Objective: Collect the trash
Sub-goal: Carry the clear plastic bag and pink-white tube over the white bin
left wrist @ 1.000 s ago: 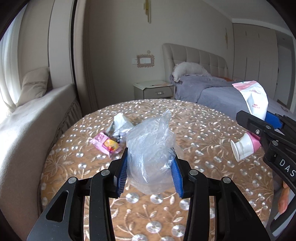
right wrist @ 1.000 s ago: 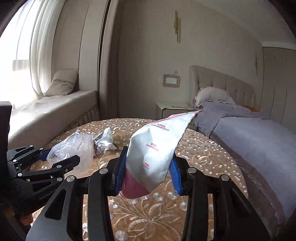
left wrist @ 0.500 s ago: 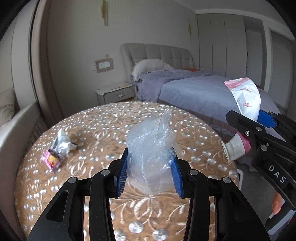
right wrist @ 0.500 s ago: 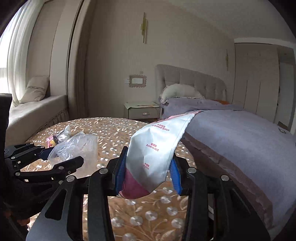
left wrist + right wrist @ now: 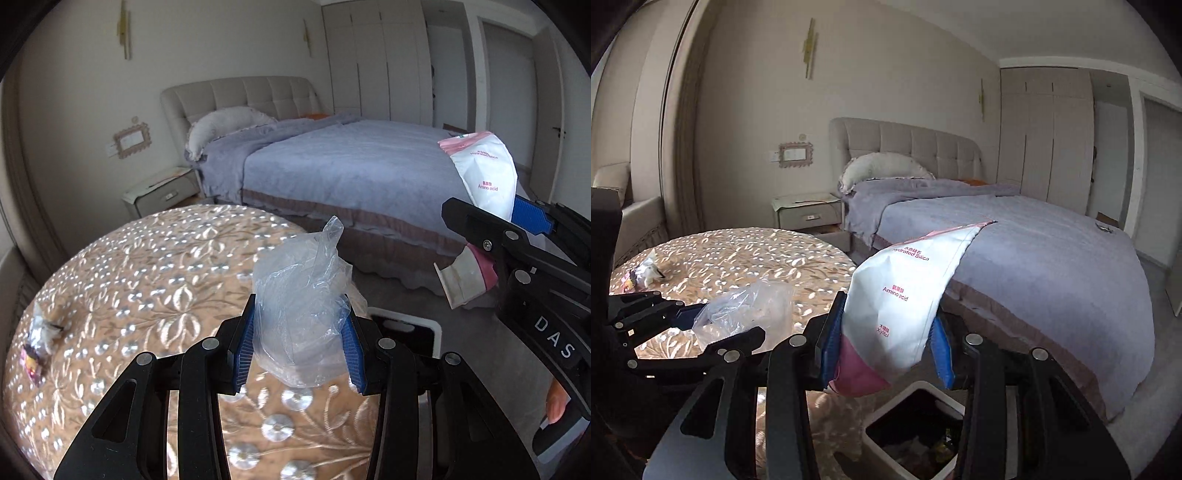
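Above the bin (image 5: 916,424), a tube (image 5: 897,310) is clamped by the right hand-held gripper (image 5: 886,350) and a bag (image 5: 301,314) by the left hand-held gripper (image 5: 300,350), seemingly for dropping in.

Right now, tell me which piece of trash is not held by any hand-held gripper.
The crumpled wrappers on the round table; the clear plastic bag and white-pink toothpaste tube are each clamped.

A home bedroom: made bed (image 5: 1015,236) with tufted headboard (image 5: 908,147), nightstand (image 5: 807,210) beside it, built-in wardrobe (image 5: 1045,129) far right.
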Demonstrator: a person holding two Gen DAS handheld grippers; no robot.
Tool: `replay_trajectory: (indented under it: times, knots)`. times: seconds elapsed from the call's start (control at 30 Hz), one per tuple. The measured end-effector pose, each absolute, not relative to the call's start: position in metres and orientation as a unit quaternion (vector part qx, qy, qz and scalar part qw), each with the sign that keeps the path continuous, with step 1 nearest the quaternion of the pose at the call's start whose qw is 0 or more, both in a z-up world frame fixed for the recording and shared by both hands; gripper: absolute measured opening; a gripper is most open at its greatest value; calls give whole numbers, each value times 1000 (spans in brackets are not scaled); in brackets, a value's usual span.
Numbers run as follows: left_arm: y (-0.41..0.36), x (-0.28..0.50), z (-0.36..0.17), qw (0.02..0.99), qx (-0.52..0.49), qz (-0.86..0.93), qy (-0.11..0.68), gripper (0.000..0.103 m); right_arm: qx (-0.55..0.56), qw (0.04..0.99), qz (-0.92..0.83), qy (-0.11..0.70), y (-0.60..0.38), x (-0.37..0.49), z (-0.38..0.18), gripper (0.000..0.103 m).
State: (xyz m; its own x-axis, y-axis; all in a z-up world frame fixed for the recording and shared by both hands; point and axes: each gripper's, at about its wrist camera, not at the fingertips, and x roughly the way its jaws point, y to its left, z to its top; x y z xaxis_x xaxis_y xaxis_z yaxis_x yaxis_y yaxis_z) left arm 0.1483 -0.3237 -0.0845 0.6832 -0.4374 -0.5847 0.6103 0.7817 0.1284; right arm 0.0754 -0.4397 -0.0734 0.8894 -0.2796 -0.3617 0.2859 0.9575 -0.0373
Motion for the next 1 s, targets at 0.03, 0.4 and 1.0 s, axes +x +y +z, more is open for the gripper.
replay_trajectory:
  times: [0.03,0.4,1.0]
  knots:
    - [-332,148,-88,900,162,-295,276,42,10,971,-150,187,-447,72,-77,43]
    - [-419,155,-130,869,177,-323,331,42,36,957,-200,206,-515,68,-108,43]
    - [-518,165,-221,818,254,-321,405,96,75,938,-211,264,-593,100,-175,43]
